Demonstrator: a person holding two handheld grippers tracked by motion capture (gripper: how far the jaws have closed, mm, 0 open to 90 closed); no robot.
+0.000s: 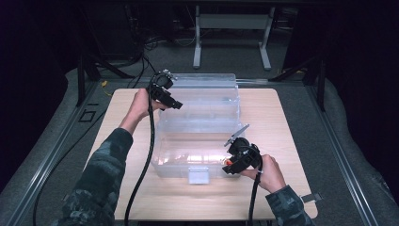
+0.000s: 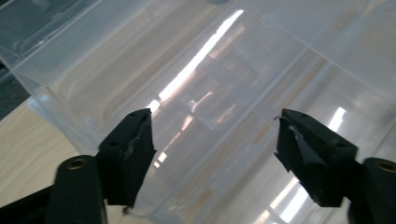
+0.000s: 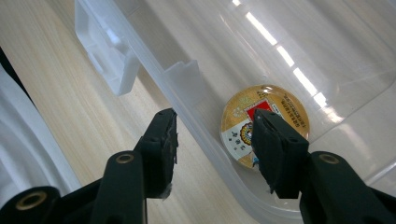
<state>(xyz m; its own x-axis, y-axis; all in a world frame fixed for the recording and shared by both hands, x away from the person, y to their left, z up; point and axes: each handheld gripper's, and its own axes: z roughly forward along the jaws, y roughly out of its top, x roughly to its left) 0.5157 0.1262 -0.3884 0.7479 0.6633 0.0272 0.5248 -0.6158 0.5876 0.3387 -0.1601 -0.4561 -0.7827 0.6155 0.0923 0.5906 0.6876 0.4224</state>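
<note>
A clear plastic box (image 1: 159, 141) stands on the wooden table (image 1: 282, 127) with its lid (image 1: 207, 87) swung back. In the box's front right corner lies a round gold disc (image 3: 264, 99) with a red and white emblem. My right gripper (image 3: 215, 116) is open and straddles the box's front rim (image 3: 154, 70): one jaw is outside over the table, the other inside just over the disc. From the high view it sits at that corner (image 1: 234, 165). My left gripper (image 1: 173, 101) is open wide at the lid's left end, with clear plastic (image 2: 233, 70) between its jaws and nothing gripped.
A white latch (image 1: 198, 175) hangs from the middle of the box's front wall, seen up close as a latch (image 3: 109, 51) left of my right gripper. Bare table lies to both sides of the box. A white metal stand (image 1: 233, 28) is on the floor beyond.
</note>
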